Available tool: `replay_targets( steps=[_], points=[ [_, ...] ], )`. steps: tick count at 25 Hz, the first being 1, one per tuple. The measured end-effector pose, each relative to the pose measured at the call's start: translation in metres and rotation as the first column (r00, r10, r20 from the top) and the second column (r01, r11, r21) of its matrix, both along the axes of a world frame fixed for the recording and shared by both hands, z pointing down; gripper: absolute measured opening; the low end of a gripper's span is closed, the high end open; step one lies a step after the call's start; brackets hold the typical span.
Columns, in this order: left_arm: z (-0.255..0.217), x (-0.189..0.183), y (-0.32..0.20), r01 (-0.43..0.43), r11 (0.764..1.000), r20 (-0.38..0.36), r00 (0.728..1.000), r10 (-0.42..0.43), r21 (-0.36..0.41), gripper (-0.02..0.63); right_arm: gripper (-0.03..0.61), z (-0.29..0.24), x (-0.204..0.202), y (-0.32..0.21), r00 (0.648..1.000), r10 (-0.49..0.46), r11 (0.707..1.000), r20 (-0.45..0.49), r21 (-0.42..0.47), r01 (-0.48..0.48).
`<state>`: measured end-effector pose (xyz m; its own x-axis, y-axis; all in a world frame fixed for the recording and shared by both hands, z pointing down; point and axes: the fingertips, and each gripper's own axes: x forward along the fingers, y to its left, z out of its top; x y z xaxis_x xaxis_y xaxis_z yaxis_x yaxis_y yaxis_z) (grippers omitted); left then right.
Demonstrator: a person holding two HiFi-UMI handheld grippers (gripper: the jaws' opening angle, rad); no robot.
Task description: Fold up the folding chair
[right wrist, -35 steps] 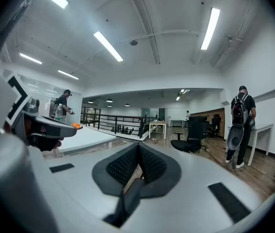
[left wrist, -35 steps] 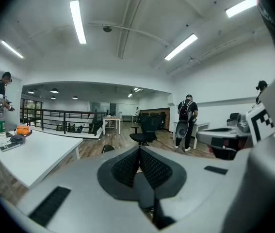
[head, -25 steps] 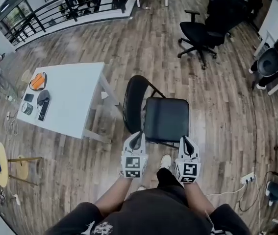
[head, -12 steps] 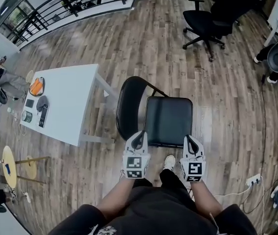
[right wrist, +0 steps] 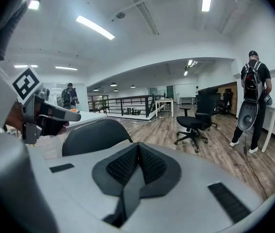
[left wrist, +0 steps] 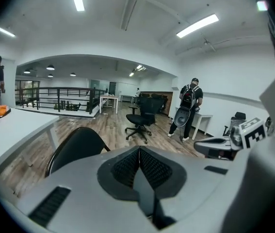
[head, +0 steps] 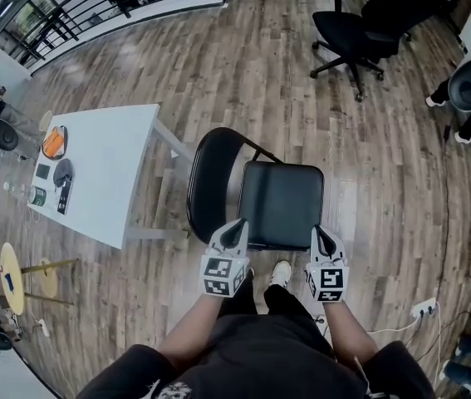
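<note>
Head view, folding chair point(head: 281, 204): stands unfolded on the wood floor point(head: 218, 65), right in front of the person. Seat flat, dark. Backrest point(head: 204, 181) to its left.
Head view, left gripper point(head: 237, 226): tip at the seat's near left corner. Contact cannot be told from here.
Head view, right gripper point(head: 320, 233): tip at the seat's near right corner, level with the other gripper.
Head view, white table point(head: 106, 181): left of the chair, near the backrest. Small items lie at its far left end.
Head view, office chair point(head: 347, 30): black, on castors, well apart at top right.
Left gripper view, jaws: pressed together, nothing between them.
Left gripper view, surroundings: curved backrest rises just beyond the jaws at left. The right gripper shows at the right edge. A person with a backpack point(left wrist: 190, 106) stands by the far wall.
Right gripper view, jaws: closed tip to tip, holding nothing.
Right gripper view, surroundings: backrest just past the jaws at left, with the left gripper beside it. The office chair sits mid-room and a railing point(right wrist: 127, 106) runs behind.
</note>
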<state>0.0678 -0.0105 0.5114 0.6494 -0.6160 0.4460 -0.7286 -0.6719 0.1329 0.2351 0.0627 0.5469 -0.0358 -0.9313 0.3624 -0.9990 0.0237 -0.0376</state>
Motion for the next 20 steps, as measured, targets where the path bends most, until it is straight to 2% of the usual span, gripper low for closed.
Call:
replay_targets(
  steps=[6, 12, 13, 14, 15, 16, 17, 20],
  points=[
    [0.015, -0.005, -0.027, 0.021, 1.000, 0.041, 0.999, -0.022, 0.004, 0.005, 0.012, 0.024, 0.012, -0.016, 1.000, 0.019, 0.999, 0.007, -0.030, -0.019],
    [0.030, -0.017, -0.052, 0.080, 0.997, 0.069, 0.994, -0.081, 0.024, 0.006, 0.017, 0.069, 0.018, -0.029, 0.998, 0.016, 0.998, 0.068, -0.065, -0.012],
    [0.034, -0.020, -0.058, 0.090, 0.996, 0.083, 0.992, -0.092, 0.028, 0.008, 0.035, 0.079, 0.019, -0.032, 0.996, 0.012, 0.997, 0.086, -0.078, -0.005],
    [0.038, -0.022, -0.063, 0.099, 0.995, 0.100, 0.990, -0.101, 0.025, 0.008, 0.091, 0.091, 0.020, -0.034, 0.994, 0.004, 0.995, 0.109, -0.096, 0.006],
    [0.043, -0.023, -0.066, 0.105, 0.994, 0.116, 0.988, -0.106, 0.015, 0.021, 0.136, 0.103, 0.021, -0.035, 0.991, -0.003, 0.993, 0.135, -0.118, 0.019],
    [0.048, -0.026, -0.070, 0.111, 0.994, 0.131, 0.985, -0.110, 0.001, 0.084, 0.159, 0.115, 0.022, -0.035, 0.987, -0.009, 0.990, 0.159, -0.140, 0.032],
    [0.052, -0.029, -0.073, 0.118, 0.993, 0.146, 0.982, -0.115, -0.010, 0.114, 0.181, 0.127, 0.022, -0.033, 0.984, -0.013, 0.986, 0.178, -0.163, 0.042],
    [0.056, -0.048, -0.087, 0.151, 0.989, 0.200, 0.969, -0.147, -0.001, 0.196, 0.224, 0.162, 0.020, -0.028, 0.976, -0.015, 0.971, 0.218, -0.229, 0.067]
  ],
)
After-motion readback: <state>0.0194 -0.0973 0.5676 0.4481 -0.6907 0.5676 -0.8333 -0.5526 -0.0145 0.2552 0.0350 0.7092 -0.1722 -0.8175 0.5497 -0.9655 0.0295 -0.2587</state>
